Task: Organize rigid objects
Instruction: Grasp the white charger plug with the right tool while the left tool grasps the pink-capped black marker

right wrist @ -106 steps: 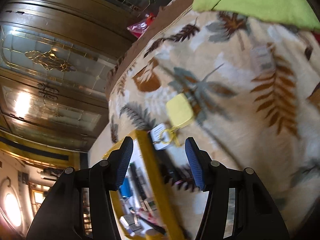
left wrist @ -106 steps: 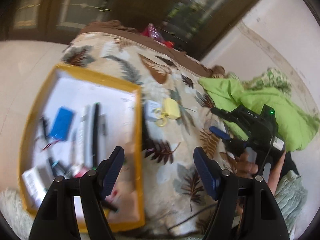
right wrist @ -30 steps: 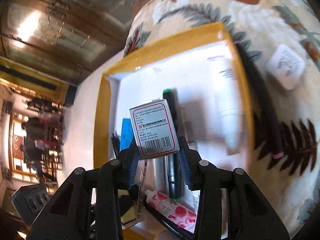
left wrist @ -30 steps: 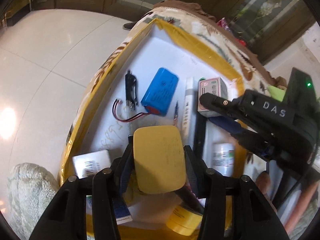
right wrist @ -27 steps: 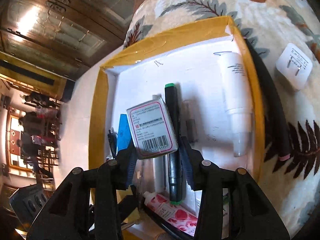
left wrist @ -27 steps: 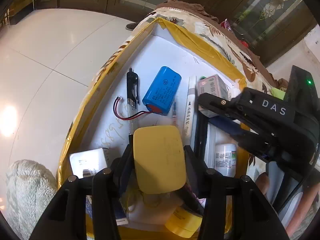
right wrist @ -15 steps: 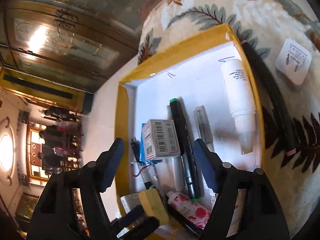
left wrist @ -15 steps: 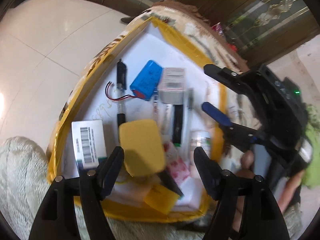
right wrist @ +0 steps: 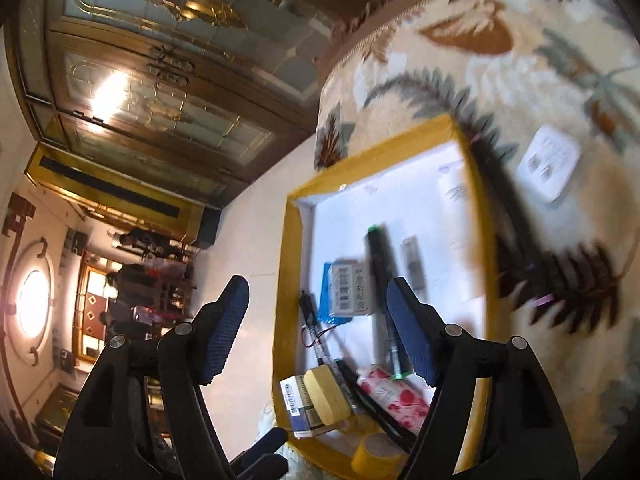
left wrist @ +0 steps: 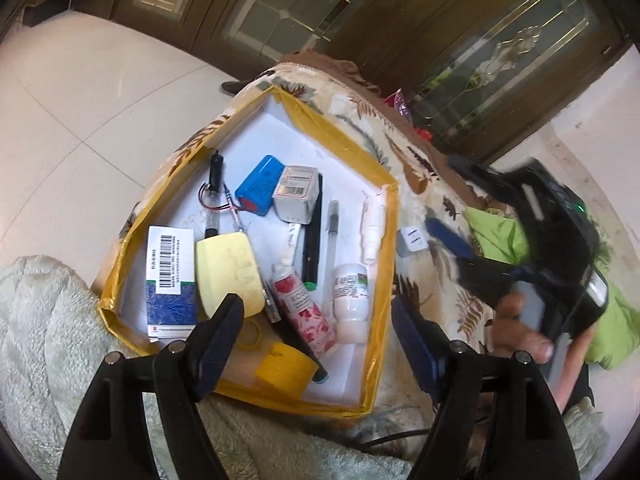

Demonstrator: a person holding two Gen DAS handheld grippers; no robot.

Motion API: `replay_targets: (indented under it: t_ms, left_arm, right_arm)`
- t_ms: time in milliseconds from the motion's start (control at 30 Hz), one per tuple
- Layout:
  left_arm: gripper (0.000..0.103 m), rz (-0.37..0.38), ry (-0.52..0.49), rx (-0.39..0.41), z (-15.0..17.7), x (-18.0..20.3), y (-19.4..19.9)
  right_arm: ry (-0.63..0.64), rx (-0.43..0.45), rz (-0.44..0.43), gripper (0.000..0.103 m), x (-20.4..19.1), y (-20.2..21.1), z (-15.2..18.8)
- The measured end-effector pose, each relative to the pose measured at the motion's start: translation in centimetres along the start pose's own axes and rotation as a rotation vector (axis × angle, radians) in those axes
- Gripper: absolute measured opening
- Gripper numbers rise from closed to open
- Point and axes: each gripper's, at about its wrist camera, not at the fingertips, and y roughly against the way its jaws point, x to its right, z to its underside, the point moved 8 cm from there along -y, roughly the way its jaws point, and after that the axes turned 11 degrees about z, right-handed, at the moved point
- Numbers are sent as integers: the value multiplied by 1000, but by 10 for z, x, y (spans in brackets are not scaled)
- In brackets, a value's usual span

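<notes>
Fingers of both grippers stand apart and empty above a yellow-taped box (left wrist: 390, 248) on a leaf-patterned bed cover (left wrist: 432, 216): the left gripper (left wrist: 316, 336) hangs over the box's near end, the right gripper (right wrist: 320, 332) faces its far wall. Inside, laid roughly lengthwise as if sorted, lie a yellow case (left wrist: 228, 268) beside a barcoded carton (left wrist: 170, 276), a blue battery pack (left wrist: 260, 190) touching a small grey box (left wrist: 296, 196), a black marker (left wrist: 312, 240), a rose-printed tube (left wrist: 304, 312) and a white bottle (left wrist: 352, 300). A white plug adapter (right wrist: 550, 166) sits outside on the cover, apparently next to go. A dark strap (right wrist: 508, 216) along the rim lies between it and the box.
</notes>
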Motion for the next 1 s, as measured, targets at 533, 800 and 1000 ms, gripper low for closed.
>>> replay_targets:
  t_ms: [533,800,1000]
  left_arm:
    - [76,123,25,-129,-27,36,-58]
    - [76,97,-36,-128,-25,34,-58]
    - [76,79,-22,-141,-24,24,-63]
  right_arm:
    - [-430,18,124,73,146,35,-47]
    - [-355,-99,343,73,141,-46,-49]
    - [-325,-84,434,73,139,-56,-59]
